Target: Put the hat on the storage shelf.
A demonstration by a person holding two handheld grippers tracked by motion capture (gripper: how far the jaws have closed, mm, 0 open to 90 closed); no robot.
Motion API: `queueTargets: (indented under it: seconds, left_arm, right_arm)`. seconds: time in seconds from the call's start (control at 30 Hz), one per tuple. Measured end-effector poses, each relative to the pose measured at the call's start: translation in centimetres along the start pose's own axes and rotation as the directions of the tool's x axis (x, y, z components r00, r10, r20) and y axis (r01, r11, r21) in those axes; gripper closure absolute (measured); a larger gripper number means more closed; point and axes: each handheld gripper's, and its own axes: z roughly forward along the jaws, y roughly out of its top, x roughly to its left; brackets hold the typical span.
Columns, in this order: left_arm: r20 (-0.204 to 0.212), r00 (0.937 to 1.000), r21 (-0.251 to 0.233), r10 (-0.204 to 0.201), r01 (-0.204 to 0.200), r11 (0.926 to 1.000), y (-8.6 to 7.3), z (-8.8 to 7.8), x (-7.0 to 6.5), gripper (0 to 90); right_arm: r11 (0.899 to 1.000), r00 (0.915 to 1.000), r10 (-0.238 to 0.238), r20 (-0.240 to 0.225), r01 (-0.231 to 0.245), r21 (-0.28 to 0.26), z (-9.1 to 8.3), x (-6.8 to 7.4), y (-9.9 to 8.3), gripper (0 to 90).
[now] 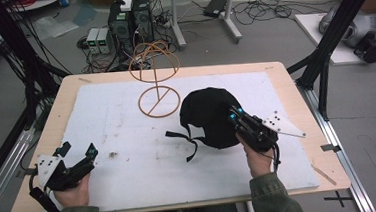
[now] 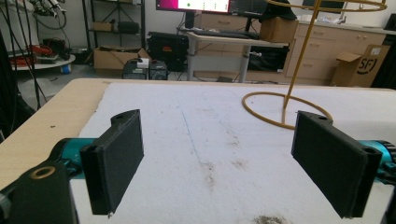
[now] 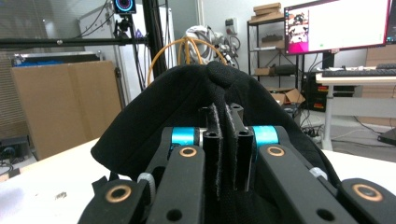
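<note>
wooden table (image 1: 285,86) with a white mat (image 1: 129,155) covering most of its top. mat is marked with faint brown smudges, one darker spot near the left gripper.

black cap (image 1: 209,115) sits on the mat right of centre, crown up, button on top seen in the right gripper view (image 3: 219,72). a black strap (image 1: 187,142) trails from its near-left edge onto the mat, curling toward the near side.

right gripper (image 1: 235,114) at the cap's right side, held by the right hand (image 1: 257,156) coming in from the near edge. jaws pressed together with a fold of the cap's fabric pinched between them; right gripper view shows the two black jaws nearly touching, cloth bunched in the slit. grey three-cornered plate on top points to the right.

left gripper (image 1: 79,149) at the near-left of the mat, in the left hand (image 1: 74,191). jaws spread wide, nothing between them; left gripper view looks across bare mat between the two black pads (image 2: 119,154), with a dirt smudge just ahead.

orange wire stand (image 1: 156,78) at the far middle of the mat: ring base flat on the mat, upright rod, domed wire hoops on top. it stands just left and far of the cap, apart from it. its base ring shows to the far right in the left gripper view (image 2: 280,109).

floor beyond the far edge: computer towers (image 1: 130,20) and tangled cables.
</note>
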Motion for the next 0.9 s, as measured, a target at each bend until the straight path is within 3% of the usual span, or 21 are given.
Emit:
queueTargets:
  seconds: [0.47, 0.9]
  left_arm:
    - [0.003, 0.9999, -0.003, -0.017, 0.017, 0.9999, 0.0, 0.1, 0.2, 17.1]
    - [0.01, 0.9998, -0.001, -0.015, 0.015, 0.9999, 0.0, 0.1, 0.1, 17.0]
  right_arm:
    - [0.999, 0.9999, -0.007, 0.008, 0.007, -0.051, 1.7, 0.2, 1.8, 86.5]
    - [0.996, 0.9999, -0.017, -0.004, 0.016, -0.09, 4.5, 0.5, 4.4, 86.3]
